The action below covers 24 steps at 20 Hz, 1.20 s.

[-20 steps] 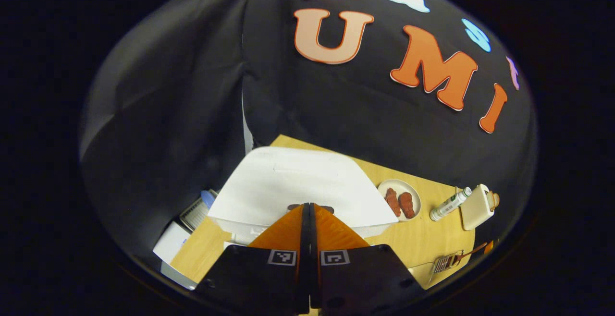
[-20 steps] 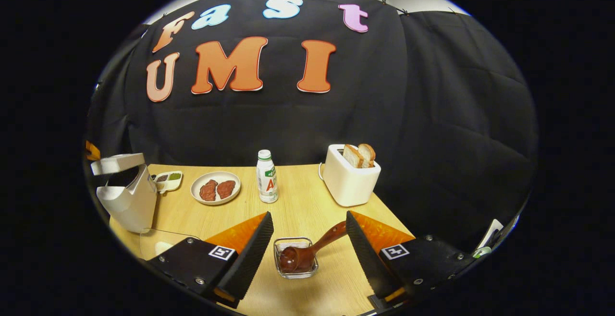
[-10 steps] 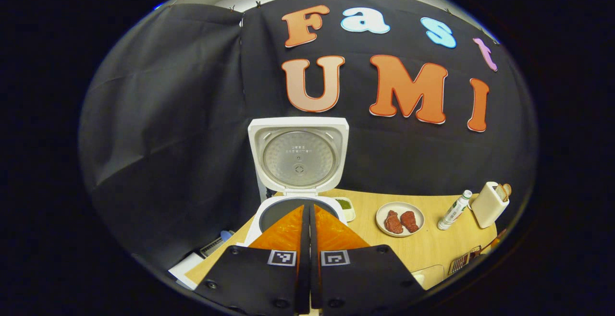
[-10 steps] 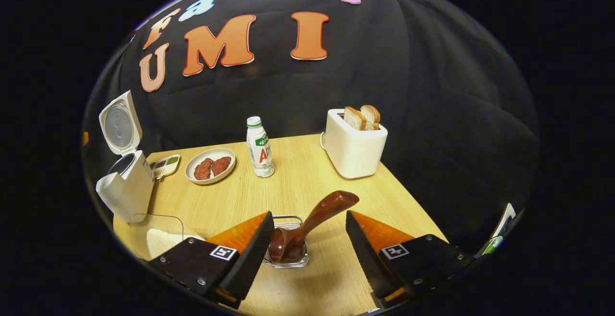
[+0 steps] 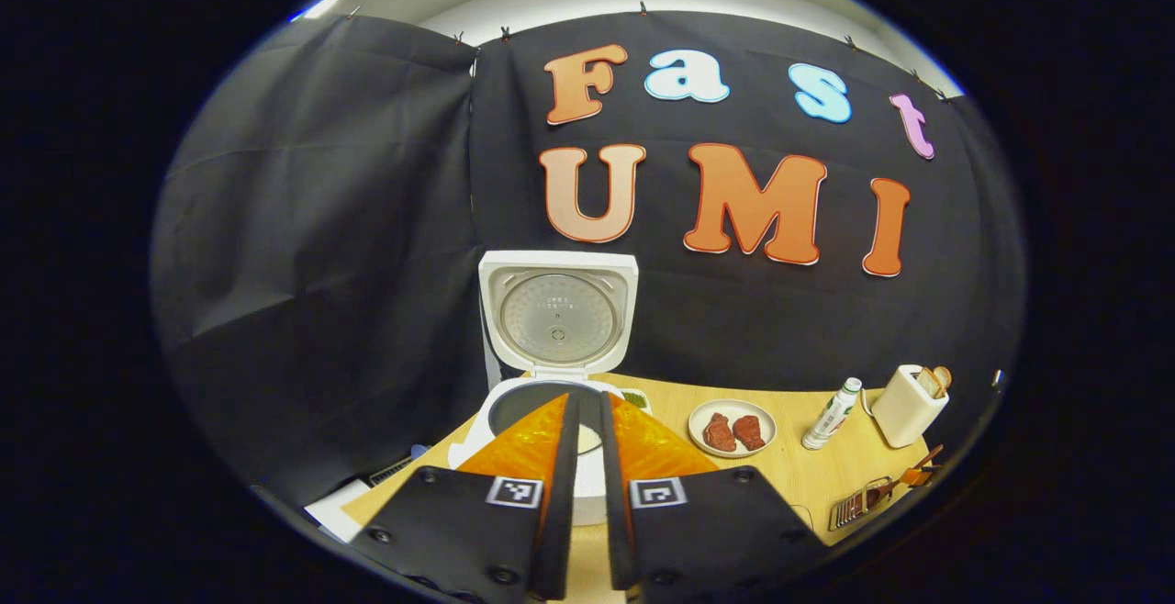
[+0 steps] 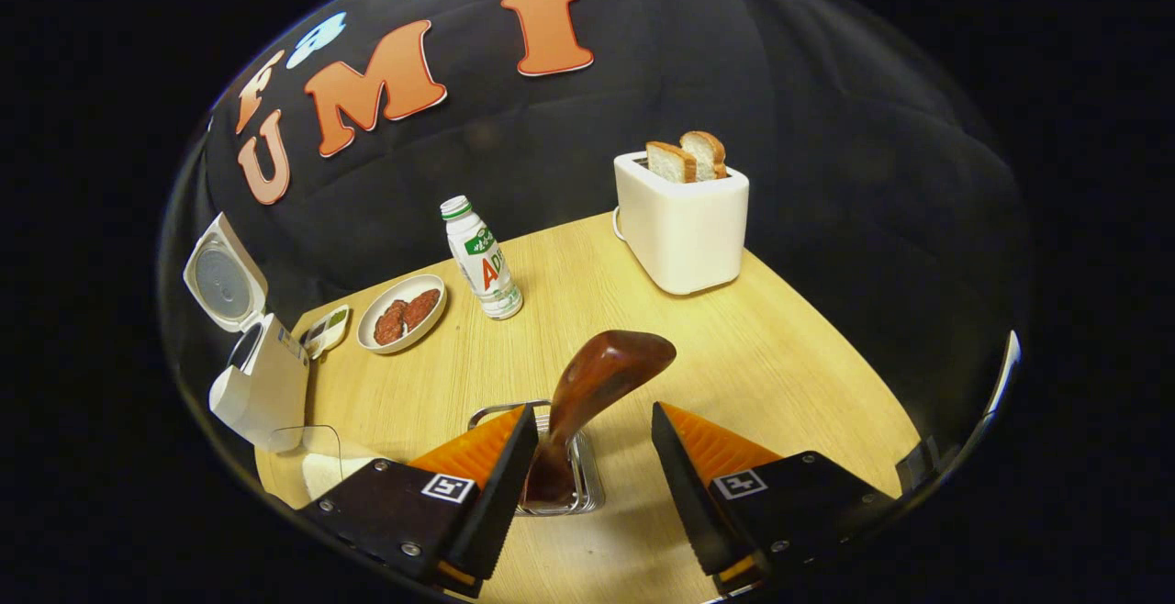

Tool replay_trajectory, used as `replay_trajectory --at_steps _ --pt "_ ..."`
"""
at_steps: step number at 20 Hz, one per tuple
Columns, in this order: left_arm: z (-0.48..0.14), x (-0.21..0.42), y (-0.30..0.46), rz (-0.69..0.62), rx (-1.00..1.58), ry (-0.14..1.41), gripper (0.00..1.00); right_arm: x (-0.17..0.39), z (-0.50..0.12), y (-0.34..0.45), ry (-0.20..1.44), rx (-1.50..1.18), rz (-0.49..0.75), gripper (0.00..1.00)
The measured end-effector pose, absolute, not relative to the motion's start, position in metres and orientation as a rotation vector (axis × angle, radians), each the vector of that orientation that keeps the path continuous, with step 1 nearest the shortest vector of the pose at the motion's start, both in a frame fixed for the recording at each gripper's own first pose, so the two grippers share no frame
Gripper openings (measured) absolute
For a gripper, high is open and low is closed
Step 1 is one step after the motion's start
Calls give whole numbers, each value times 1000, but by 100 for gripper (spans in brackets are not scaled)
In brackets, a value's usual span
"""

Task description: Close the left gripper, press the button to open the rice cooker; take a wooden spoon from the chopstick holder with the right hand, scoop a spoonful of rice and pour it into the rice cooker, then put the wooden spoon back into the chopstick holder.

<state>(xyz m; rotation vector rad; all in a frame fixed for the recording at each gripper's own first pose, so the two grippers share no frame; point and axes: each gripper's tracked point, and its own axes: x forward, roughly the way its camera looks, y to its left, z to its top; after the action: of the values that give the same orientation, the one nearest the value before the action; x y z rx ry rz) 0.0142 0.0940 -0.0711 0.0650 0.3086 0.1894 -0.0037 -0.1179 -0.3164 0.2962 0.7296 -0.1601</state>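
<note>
The white rice cooker (image 5: 551, 402) stands with its lid (image 5: 555, 319) raised and the dark pot showing; it sits far left in the right gripper view (image 6: 262, 388). My left gripper (image 5: 587, 402) hovers in front of the pot, open by a narrow gap, holding nothing. The wooden spoon (image 6: 601, 374) stands bowl-down in the wire chopstick holder (image 6: 583, 480), its handle leaning up and right. My right gripper (image 6: 587, 425) is open around the handle, which lies close to the left finger. A clear box of rice (image 6: 317, 466) sits by the cooker.
On the wooden table (image 6: 808, 356) are a plate of meat (image 6: 401, 312), a small sauce dish (image 6: 326, 329), a white bottle (image 6: 482, 260) and a toaster (image 6: 684, 218) with bread. The table's right edge falls away behind the toaster. Papers (image 5: 335, 512) lie left of the cooker.
The cooker lid has swung up. My left gripper has drawn back from the cooker and its fingers have parted slightly. My right gripper has closed in around the spoon handle.
</note>
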Motion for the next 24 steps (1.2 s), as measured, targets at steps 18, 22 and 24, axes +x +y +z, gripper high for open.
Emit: replay_trajectory --at_steps 18,22,24 --pt "-84 -5 42 81 142 350 70 19 -295 -93 640 396 -111 13" --pt "-88 -3 42 55 151 342 86 18 -254 -93 575 363 -139 12" --pt "-90 -2 45 57 152 335 90 19 -227 -83 532 360 -121 12"
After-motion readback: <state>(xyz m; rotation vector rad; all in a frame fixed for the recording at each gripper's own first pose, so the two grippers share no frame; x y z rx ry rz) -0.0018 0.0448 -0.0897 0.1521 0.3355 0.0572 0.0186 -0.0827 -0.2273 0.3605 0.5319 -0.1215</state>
